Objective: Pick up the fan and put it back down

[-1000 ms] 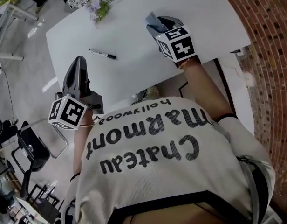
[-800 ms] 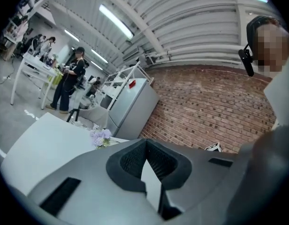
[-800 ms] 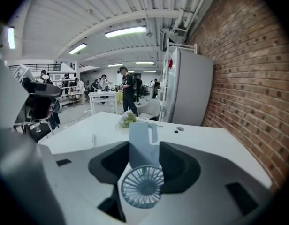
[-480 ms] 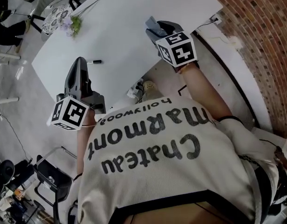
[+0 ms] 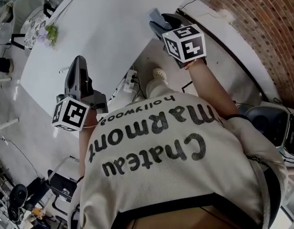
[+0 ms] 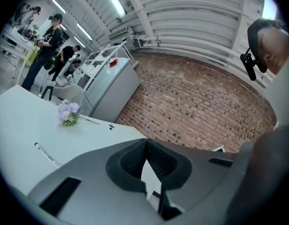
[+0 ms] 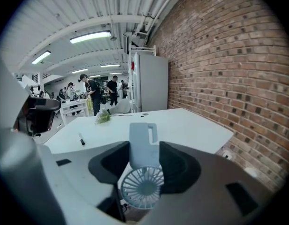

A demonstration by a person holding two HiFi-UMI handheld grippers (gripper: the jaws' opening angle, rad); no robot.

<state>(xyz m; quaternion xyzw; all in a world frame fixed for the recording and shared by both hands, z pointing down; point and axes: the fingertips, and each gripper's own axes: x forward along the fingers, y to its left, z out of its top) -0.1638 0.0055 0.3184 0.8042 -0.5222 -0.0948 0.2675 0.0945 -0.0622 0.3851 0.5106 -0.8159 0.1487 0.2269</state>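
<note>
Count: two grippers, one fan, one table, one marker pen, one flower sprig. The right gripper (image 7: 143, 165) has its dark ribbed pads pressed on the fan (image 7: 144, 139), a pale blue plastic unit with a flat slotted handle and a round radial-rib grille; it is held in the air, off the white table (image 5: 113, 23), near its edge. The left gripper (image 6: 145, 146) has its fingertips together with nothing between them. The marker pen (image 7: 81, 139) and flower sprig (image 7: 103, 117) lie on the smooth tabletop
</note>
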